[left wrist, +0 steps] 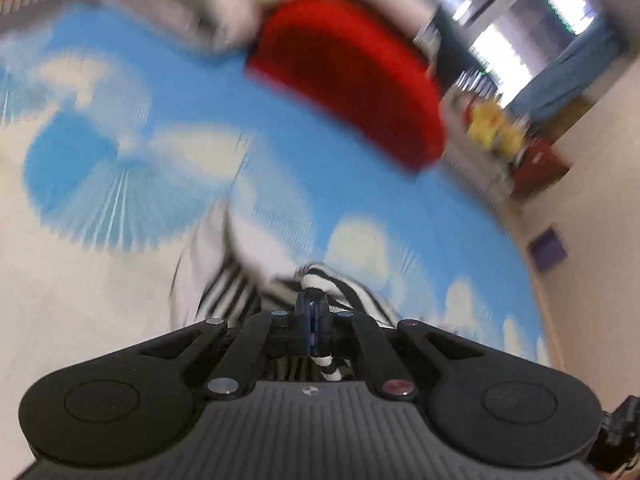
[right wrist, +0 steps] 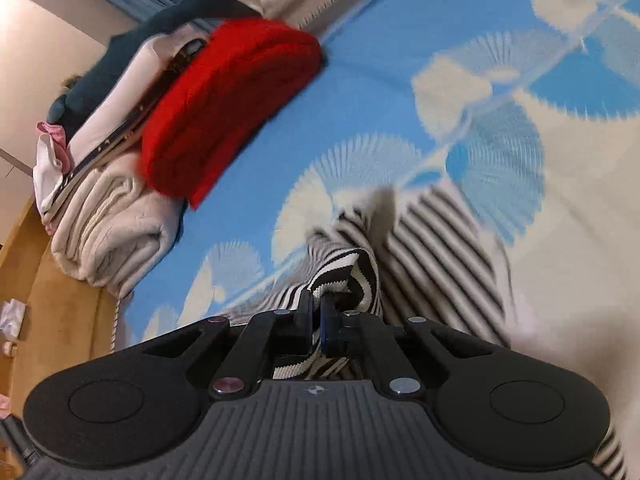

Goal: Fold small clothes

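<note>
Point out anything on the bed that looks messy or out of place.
The striped garment lies bunched and twisted on the blue patterned bedspread, not flat, pinched by both the left tongs and the right tongs. The red folded item leans askew against the stacked clothes.

striped garment point(right wrist: 436, 240): 1; red knit item point(right wrist: 224, 116): 1; folded cream towel point(right wrist: 116, 224): 1; grippers: 2

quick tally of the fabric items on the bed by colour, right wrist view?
Black-and-white striped garment: 1, pinched by the right claw
Red knit: 1
Cream folded towel: 1
White folded piece: 1
Dark teal piece: 1
Pink-and-white piece: 1
Total: 6
</note>
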A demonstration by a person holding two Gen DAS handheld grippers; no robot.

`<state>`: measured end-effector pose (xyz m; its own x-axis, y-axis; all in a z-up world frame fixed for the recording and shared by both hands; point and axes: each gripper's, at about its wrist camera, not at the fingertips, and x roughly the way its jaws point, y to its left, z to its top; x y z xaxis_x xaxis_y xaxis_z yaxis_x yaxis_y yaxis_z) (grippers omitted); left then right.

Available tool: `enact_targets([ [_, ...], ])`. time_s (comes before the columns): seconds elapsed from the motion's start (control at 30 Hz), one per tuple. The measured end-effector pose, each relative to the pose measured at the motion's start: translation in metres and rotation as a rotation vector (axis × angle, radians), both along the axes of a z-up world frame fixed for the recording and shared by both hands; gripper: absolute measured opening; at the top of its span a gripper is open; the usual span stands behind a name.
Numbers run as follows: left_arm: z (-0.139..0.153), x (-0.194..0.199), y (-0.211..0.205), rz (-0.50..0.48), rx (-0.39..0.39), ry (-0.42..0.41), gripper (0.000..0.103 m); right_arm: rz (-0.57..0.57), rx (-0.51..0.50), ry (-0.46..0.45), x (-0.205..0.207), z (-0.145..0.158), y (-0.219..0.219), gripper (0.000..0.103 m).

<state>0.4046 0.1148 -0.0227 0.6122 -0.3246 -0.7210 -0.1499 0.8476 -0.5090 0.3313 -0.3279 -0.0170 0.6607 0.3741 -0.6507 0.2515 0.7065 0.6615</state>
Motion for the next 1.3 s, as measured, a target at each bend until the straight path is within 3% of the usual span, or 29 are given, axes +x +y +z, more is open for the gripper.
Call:
enact_targets([
  [0.07, -0.035, 0.001, -0.006, -0.068, 0.044, 0.227, 0.002, 0.022, -0.063, 0.104, 0.0, -0.017, 0.006, 0.003],
  [0.13, -0.062, -0.007, -0.003, -0.076, 0.025, 0.363, 0.003, 0.038, -0.126, 0.268, 0.002, -0.044, 0.01, 0.003],
  [0.2, -0.066, -0.009, -0.004, -0.068, 0.036, 0.375, 0.008, 0.036, -0.101, 0.358, 0.003, -0.065, 0.007, 0.008],
  [0.23, -0.061, -0.008, -0.005, -0.069, 0.045, 0.351, 0.021, 0.021, -0.088, 0.356, 0.004, -0.066, 0.004, 0.009],
  [0.27, -0.054, -0.008, -0.005, -0.061, 0.045, 0.311, 0.04, 0.006, -0.084, 0.333, 0.005, -0.063, 0.001, 0.009],
  [0.3, -0.048, -0.008, -0.005, -0.046, 0.043, 0.274, 0.049, -0.002, -0.093, 0.305, 0.007, -0.059, 0.0, 0.009],
  [0.33, -0.045, -0.009, -0.006, -0.039, 0.044, 0.252, 0.057, -0.008, -0.113, 0.272, 0.009, -0.053, 0.0, 0.021],
  [0.37, -0.045, -0.008, -0.009, -0.04, 0.049, 0.24, 0.057, -0.009, -0.134, 0.249, 0.01, -0.05, -0.001, 0.038],
  [0.4, -0.044, -0.007, -0.01, -0.046, 0.055, 0.238, 0.056, -0.006, -0.152, 0.231, 0.012, -0.049, -0.002, 0.045],
  [0.47, -0.051, -0.006, -0.015, -0.044, 0.067, 0.251, 0.05, -0.004, -0.162, 0.22, 0.017, -0.052, -0.004, 0.046],
  [0.53, -0.063, -0.003, -0.02, -0.049, 0.059, 0.266, 0.013, -0.009, -0.145, 0.236, 0.021, -0.062, -0.005, 0.046],
  [0.57, -0.063, 0.0, -0.016, -0.041, 0.056, 0.264, 0.007, -0.008, -0.137, 0.245, 0.023, -0.066, -0.006, 0.046],
  [0.6, -0.061, 0.005, -0.011, -0.015, 0.063, 0.242, 0.007, -0.008, -0.133, 0.255, 0.026, -0.07, -0.005, 0.042],
  [0.67, -0.047, 0.006, -0.004, 0.023, 0.101, 0.165, 0.006, -0.001, -0.113, 0.249, 0.028, -0.076, -0.004, 0.004],
  [0.77, -0.036, 0.01, -0.004, 0.024, 0.211, 0.118, 0.007, 0.027, -0.061, 0.18, 0.025, -0.06, 0.003, 0.004],
  [0.83, -0.05, 0.013, -0.006, -0.008, 0.232, 0.203, 0.008, 0.089, -0.093, 0.159, 0.024, -0.05, 0.012, 0.004],
  [0.9, -0.068, 0.014, -0.007, -0.028, 0.207, 0.319, 0.014, 0.085, -0.173, 0.236, 0.023, -0.06, 0.014, 0.005],
  [0.93, -0.067, 0.013, -0.009, -0.032, 0.235, 0.324, 0.016, 0.071, -0.188, 0.285, 0.023, -0.068, 0.011, 0.005],
  [1.0, -0.047, 0.01, -0.02, -0.063, 0.336, 0.214, 0.018, 0.037, -0.222, 0.345, 0.022, -0.076, 0.006, 0.007],
  [1.07, -0.025, 0.004, -0.032, -0.112, 0.402, 0.083, 0.025, 0.016, -0.322, 0.289, 0.023, -0.059, 0.005, 0.011],
  [1.13, -0.02, 0.0, -0.035, -0.154, 0.359, 0.042, 0.025, 0.039, -0.428, 0.151, 0.022, -0.033, 0.013, 0.011],
  [1.2, -0.029, -0.001, -0.034, -0.166, 0.299, 0.092, 0.025, 0.077, -0.438, 0.021, 0.019, -0.016, 0.021, 0.018],
  [1.23, -0.039, 0.001, -0.032, -0.167, 0.287, 0.137, 0.025, 0.112, -0.389, -0.022, 0.018, -0.014, 0.024, 0.024],
  [1.3, -0.063, 0.003, -0.03, -0.19, 0.3, 0.239, 0.025, 0.195, -0.271, -0.011, 0.023, -0.025, 0.03, 0.027],
])
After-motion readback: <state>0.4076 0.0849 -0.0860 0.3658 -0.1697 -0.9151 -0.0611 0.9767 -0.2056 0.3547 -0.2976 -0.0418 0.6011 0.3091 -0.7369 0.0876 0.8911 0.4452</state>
